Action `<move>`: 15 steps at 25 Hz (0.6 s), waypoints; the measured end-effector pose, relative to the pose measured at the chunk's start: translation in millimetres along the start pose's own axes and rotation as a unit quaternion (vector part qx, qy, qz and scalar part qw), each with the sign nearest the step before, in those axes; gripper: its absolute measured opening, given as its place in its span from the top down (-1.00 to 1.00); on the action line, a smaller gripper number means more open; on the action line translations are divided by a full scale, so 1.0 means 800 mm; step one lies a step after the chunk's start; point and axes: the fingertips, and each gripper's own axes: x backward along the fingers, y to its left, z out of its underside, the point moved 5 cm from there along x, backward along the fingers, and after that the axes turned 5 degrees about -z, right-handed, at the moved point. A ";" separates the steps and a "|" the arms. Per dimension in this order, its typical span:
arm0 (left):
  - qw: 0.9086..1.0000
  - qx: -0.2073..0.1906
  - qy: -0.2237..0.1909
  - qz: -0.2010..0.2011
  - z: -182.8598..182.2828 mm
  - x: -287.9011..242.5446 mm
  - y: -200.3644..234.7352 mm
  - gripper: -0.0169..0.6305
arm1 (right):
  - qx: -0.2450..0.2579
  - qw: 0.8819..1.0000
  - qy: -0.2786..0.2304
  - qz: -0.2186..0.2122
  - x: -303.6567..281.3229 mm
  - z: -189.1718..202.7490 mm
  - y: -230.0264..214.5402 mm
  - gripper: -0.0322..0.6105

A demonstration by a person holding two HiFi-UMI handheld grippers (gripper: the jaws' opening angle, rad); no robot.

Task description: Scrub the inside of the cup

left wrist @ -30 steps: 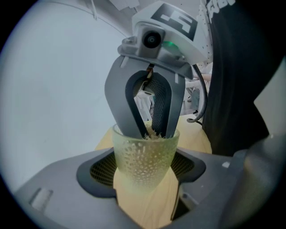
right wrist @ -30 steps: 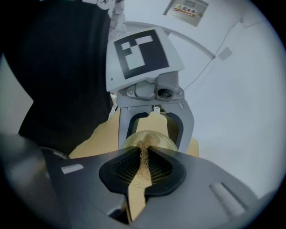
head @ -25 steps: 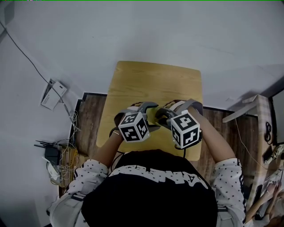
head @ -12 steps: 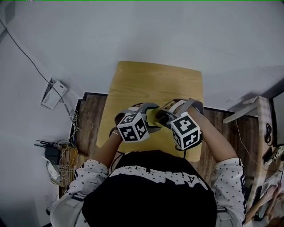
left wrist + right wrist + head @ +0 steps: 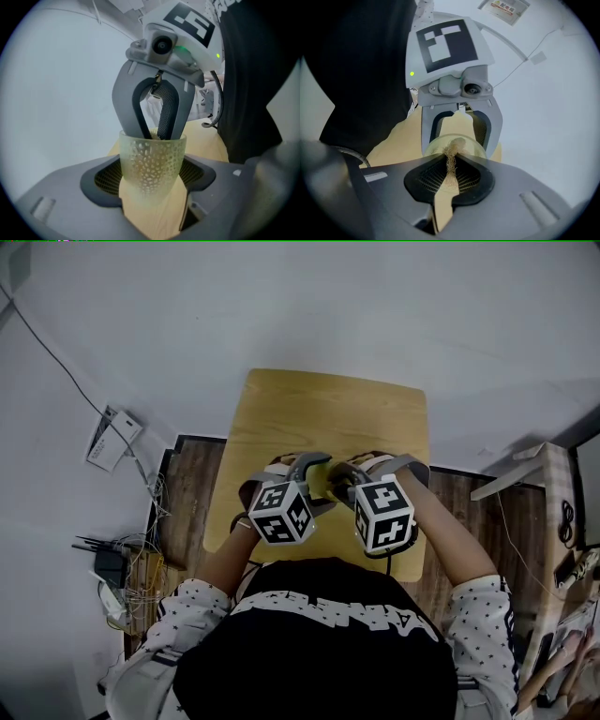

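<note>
- Two tongs meet nose to nose above the table (image 5: 328, 413), close in front of my body. Each one's camera looks straight at the other.
- First pair, the left tongs (image 5: 151, 180): closed on the cup (image 5: 151, 157), with one pad on each side of its dimpled, see-through wall. I grip it low on the body so the rim is left free. The mouth points away from these tongs, toward the other pair. I cannot tell whether the base rests on the table.
- Second pair, the right tongs (image 5: 451, 180): pinched tight on a wad of straw-coloured scrubbing fibre (image 5: 451, 161). It runs along the seam between the pads and sticks out past the tips, so the fibre reaches the cup wall before the hard jaws do.
- Meeting point: the tips of the right tongs dip past the rim into the cup, just ahead of the left tongs' pads. The fibre sits inside the mouth. I cannot make out whether it touches the wall or the bottom.
- Reading: I judge that the scrubbing step is under way. The left tongs act as a vice, so the right tongs can rub without pushing the cup away.
- Caution: a hard sideways push from the right tongs might twist the smooth cup between the pads, so I would keep the strokes short and in line with the cup.
</note>
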 end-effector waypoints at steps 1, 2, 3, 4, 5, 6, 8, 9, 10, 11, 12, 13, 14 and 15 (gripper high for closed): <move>1.000 -0.002 0.002 -0.003 0.000 0.000 0.001 -0.19 | -0.013 1.000 -0.003 -0.001 0.000 0.000 -0.001 0.75; 1.000 -0.004 0.004 -0.005 0.000 0.000 0.001 -0.19 | -0.025 1.000 -0.006 -0.001 0.000 0.000 -0.002 0.75; 1.000 -0.005 0.005 -0.008 -0.001 0.000 0.002 -0.19 | -0.036 0.999 -0.010 -0.002 0.000 0.001 -0.002 0.75; 1.000 -0.007 0.006 -0.010 -0.001 0.000 0.002 -0.19 | -0.045 0.999 -0.012 -0.002 0.000 0.001 -0.003 0.75; 1.000 -0.009 0.006 -0.012 -0.001 0.000 0.001 -0.19 | -0.054 0.998 -0.014 -0.003 0.001 0.001 -0.003 0.75; 1.000 -0.012 0.007 -0.014 -0.002 0.000 0.001 -0.19 | -0.064 0.998 -0.017 -0.004 0.001 0.001 -0.003 0.75; 1.000 -0.018 0.007 -0.019 -0.003 0.000 0.001 -0.19 | -0.089 0.996 -0.025 -0.008 0.001 0.001 -0.003 0.75; 1.000 -0.021 0.007 -0.022 -0.003 0.000 0.001 -0.19 | -0.105 0.994 -0.032 -0.011 0.002 0.001 -0.003 0.75; 0.999 -0.023 0.007 -0.024 -0.004 0.001 0.001 -0.19 | -0.123 0.991 -0.040 -0.015 0.003 0.001 -0.004 0.75; 0.999 -0.026 0.008 -0.027 -0.004 0.001 0.001 -0.19 | -0.142 0.988 -0.050 -0.019 0.004 0.001 -0.005 0.75; 0.999 -0.027 0.008 -0.029 -0.004 0.001 0.002 -0.19 | -0.159 0.985 -0.061 -0.022 0.004 0.002 -0.006 0.75; 0.999 -0.029 0.009 -0.031 -0.004 0.002 0.003 -0.19 | -0.176 0.982 -0.071 -0.025 0.005 0.002 -0.008 0.75; 0.999 -0.031 0.009 -0.033 -0.003 0.002 0.004 -0.19 | -0.190 0.978 -0.082 -0.028 0.005 0.002 -0.009 0.75; 0.999 -0.032 0.010 -0.035 -0.003 0.003 0.004 -0.19 | -0.203 0.974 -0.091 -0.031 0.005 0.002 -0.011 0.75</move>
